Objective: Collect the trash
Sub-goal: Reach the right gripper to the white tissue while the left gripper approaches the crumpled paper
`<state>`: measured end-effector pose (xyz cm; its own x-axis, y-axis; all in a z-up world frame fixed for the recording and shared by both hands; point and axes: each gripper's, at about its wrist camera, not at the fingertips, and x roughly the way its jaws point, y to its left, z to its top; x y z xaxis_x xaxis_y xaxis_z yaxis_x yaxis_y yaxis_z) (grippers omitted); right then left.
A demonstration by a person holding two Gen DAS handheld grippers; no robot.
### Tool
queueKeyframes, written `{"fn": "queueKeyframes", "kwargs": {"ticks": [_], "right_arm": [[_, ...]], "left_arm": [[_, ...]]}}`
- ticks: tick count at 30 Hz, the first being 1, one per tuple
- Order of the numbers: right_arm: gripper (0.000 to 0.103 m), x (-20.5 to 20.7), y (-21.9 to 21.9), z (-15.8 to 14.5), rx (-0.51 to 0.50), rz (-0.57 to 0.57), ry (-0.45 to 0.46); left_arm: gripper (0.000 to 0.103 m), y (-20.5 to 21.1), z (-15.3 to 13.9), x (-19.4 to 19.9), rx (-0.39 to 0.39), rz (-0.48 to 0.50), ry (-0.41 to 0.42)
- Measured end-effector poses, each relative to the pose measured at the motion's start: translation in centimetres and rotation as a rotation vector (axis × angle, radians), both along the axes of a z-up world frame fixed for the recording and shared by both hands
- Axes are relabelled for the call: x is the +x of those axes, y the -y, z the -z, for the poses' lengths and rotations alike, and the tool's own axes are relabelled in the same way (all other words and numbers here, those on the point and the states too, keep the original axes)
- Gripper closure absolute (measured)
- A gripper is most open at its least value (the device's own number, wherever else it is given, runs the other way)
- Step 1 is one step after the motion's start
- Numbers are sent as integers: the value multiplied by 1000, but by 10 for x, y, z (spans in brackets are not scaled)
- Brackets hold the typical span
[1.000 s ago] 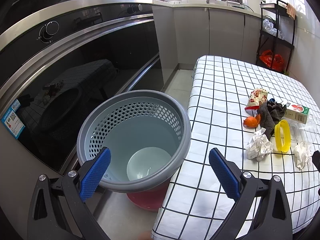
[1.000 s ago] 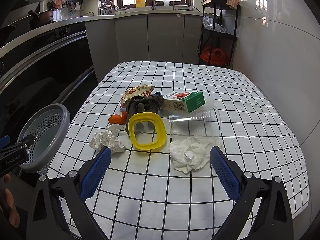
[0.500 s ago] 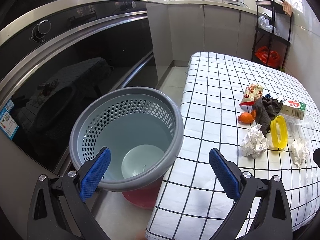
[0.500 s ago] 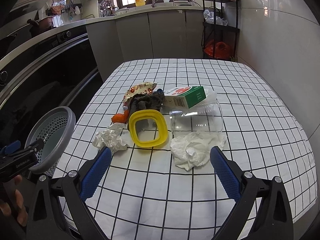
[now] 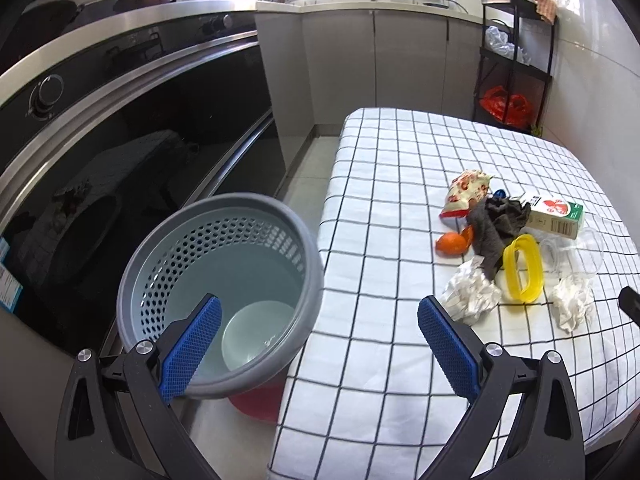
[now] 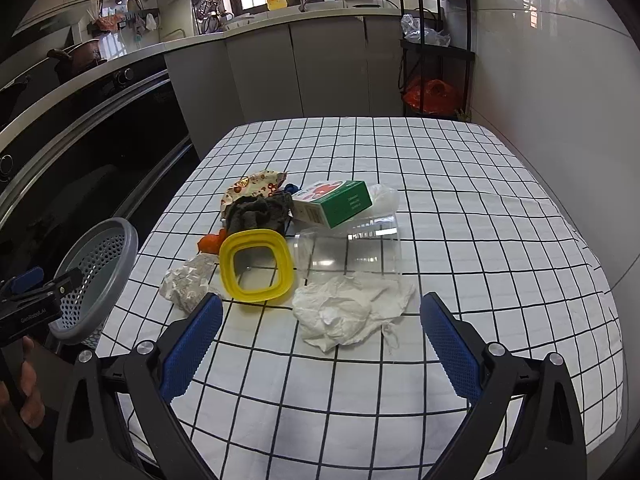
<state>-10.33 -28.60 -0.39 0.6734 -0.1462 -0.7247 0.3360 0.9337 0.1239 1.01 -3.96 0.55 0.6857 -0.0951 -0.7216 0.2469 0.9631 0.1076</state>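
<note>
A grey perforated bin (image 5: 224, 280) stands on the floor left of the checked table (image 5: 400, 184); it also shows in the right wrist view (image 6: 96, 276). Trash lies in a cluster on the table: a crumpled white tissue (image 6: 348, 312), a yellow ring lid (image 6: 256, 264), a clear plastic cup (image 6: 352, 252) on its side, a green-and-white carton (image 6: 336, 202), a dark rag (image 6: 260, 212), a paper ball (image 6: 186, 280), orange peel (image 6: 210, 242) and a printed wrapper (image 6: 252, 184). My left gripper (image 5: 318, 346) is open over the bin's edge. My right gripper (image 6: 320, 346) is open just short of the tissue.
A black oven front (image 5: 120, 152) runs along the left. Grey cabinets (image 6: 300, 68) and a black shelf rack (image 6: 436, 40) holding a red bag stand behind the table. A white wall (image 6: 560, 100) borders the right. A red base (image 5: 256, 402) sits under the bin.
Both grippers have drawn back and up a little, so the bin and the trash look smaller. Nothing was taken hold of; both stay open.
</note>
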Motion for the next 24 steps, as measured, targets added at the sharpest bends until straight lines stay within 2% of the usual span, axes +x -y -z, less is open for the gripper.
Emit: {"fn": "queueKeyframes", "kwargs": {"ticks": [5, 11, 15, 24], "right_arm": [[8, 11, 16, 7, -19, 15, -29], [8, 20, 31, 31, 5, 40, -68], [8, 26, 35, 44, 18, 39, -95], [9, 30, 35, 52, 27, 24, -108]], "left_arm": [[7, 24, -1, 13, -35, 28, -1], [7, 48, 20, 20, -15, 52, -24], [7, 52, 29, 21, -12, 61, -40], [7, 54, 43, 28, -23, 60, -72]]}}
